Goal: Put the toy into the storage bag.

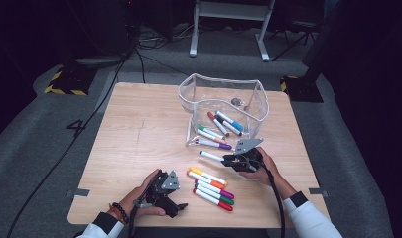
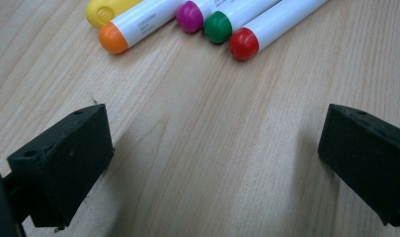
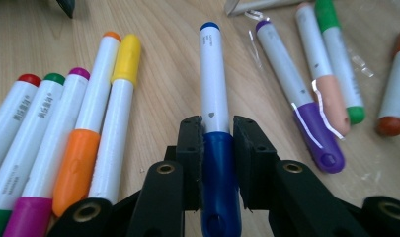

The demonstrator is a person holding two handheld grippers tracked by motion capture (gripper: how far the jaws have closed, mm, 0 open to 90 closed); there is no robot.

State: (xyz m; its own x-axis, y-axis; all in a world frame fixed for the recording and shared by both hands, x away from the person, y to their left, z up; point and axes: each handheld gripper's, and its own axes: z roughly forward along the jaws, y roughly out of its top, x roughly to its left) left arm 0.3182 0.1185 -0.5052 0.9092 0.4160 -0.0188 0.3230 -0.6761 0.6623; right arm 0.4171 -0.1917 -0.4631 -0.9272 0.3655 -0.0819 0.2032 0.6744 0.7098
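right gripper point(image 3: 217, 136) clamps blue marker point(image 3: 213, 98)

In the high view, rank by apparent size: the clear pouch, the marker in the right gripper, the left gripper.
1. clear pouch
2. left gripper
3. blue marker clamped in the right gripper; part is hidden, so true length unsure.

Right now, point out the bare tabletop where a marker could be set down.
Free: the wide left half of the wooden table, bordered by the clear pouch and the left gripper. Crowded: the five-marker row and the right gripper clamping the blue marker.
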